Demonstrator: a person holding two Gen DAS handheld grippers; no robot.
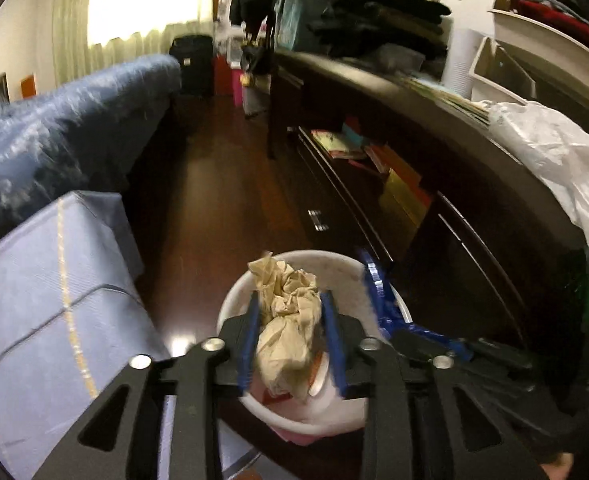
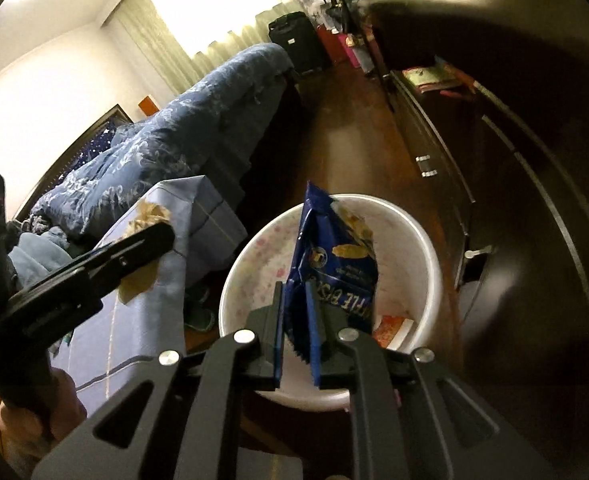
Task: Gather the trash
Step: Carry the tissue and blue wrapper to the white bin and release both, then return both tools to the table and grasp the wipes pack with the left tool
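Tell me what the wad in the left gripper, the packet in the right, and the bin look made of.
Wad: matte tan paper, probably, sharply creased and crumpled. Packet: glossy printed film, likely plastic or foil; light glints on its folds. Bin: smooth white plastic by its look, with a thin, even rim.

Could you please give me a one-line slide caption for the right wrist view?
Right gripper holds a blue snack bag over the white bin.
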